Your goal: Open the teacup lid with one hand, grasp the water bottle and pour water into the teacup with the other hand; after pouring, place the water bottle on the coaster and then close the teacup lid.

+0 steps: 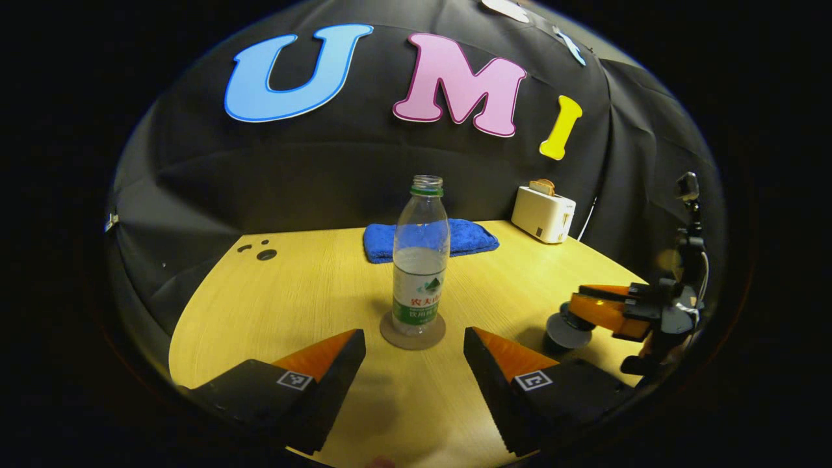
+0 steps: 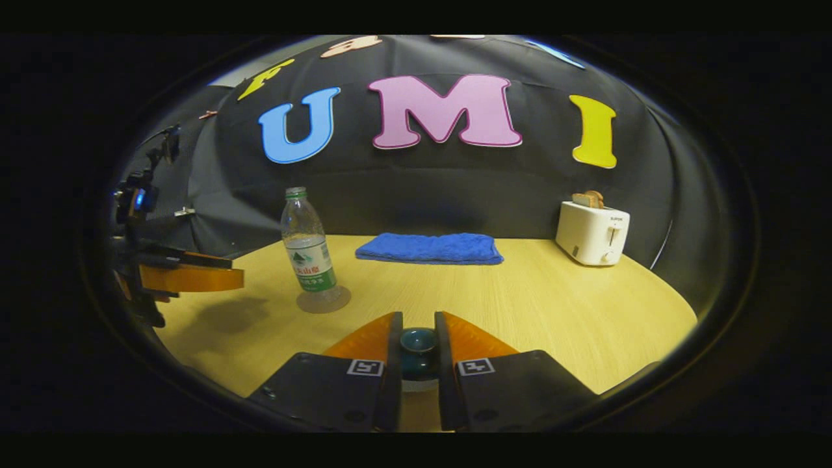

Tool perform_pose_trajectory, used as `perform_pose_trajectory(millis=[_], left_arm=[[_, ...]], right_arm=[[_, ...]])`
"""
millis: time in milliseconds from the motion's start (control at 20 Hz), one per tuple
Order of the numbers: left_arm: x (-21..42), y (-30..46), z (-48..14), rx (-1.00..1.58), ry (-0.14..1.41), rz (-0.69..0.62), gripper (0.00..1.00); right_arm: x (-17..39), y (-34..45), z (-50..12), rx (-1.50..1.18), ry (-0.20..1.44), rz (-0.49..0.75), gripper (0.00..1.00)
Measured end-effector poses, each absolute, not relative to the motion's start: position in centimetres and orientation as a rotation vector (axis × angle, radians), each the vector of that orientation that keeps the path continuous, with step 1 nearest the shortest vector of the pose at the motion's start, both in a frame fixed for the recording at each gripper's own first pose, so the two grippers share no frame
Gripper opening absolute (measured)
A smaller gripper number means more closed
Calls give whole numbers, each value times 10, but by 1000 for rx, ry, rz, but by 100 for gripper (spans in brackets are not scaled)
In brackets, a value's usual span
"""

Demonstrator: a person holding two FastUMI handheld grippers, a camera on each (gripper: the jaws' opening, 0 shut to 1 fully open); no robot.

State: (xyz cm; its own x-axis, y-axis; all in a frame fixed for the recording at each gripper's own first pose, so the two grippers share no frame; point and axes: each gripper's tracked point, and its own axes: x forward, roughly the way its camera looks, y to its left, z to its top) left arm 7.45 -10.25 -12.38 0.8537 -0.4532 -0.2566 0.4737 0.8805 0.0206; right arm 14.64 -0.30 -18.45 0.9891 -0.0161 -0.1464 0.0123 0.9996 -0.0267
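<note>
The bottle [image 1: 420, 260] is seen standing upright on the round coaster [image 1: 412, 333] near the middle of the table [image 1: 292, 292], uncapped and partly filled with water. In the left gripper view, the left hand-held gripper [image 1: 414, 341] is held with its fingers spread wide apart, nothing between them; the coaster and the base of the bottle lie just ahead of the gap between the fingertips, not touched by either finger.

In the right gripper view, the right hand-held gripper [image 2: 418, 325] is seen closed down on the dark knob of the teacup lid [image 2: 418, 351], with both fingers pressed against its sides. The cup beneath is largely hidden by the fingers, so whether the lid sits on the cup or is lifted from it cannot be told. In the left gripper view, the same gripper [image 1: 578, 312] is seen at the right, over a round grey lid [image 1: 567, 330] low over the table.

A folded blue towel [image 2: 430, 248] lies at the back of the table, behind the bottle. A white toaster [image 2: 591, 232] with bread in its slot stands at the far right corner, well apart from the bottle.
</note>
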Motion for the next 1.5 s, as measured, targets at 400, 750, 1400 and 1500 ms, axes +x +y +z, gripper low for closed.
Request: perform_pose_trajectory(millis=[400,750,1400,1500], left_arm=[[52,-99,-140,-141,315,-445,97],[50,-101,-131,-143,300,-434,96],[3,-95,38,5,7,-281,96],[-21,-92,73,62,-50,-228,96]], right_arm=[[146,2,-205,-45,186,2,22],[146,-2,-206,-34,196,1,38],[95,-43,-42,-47,64,-77,100],[74,-49,-2,-57,38,-93,100]])
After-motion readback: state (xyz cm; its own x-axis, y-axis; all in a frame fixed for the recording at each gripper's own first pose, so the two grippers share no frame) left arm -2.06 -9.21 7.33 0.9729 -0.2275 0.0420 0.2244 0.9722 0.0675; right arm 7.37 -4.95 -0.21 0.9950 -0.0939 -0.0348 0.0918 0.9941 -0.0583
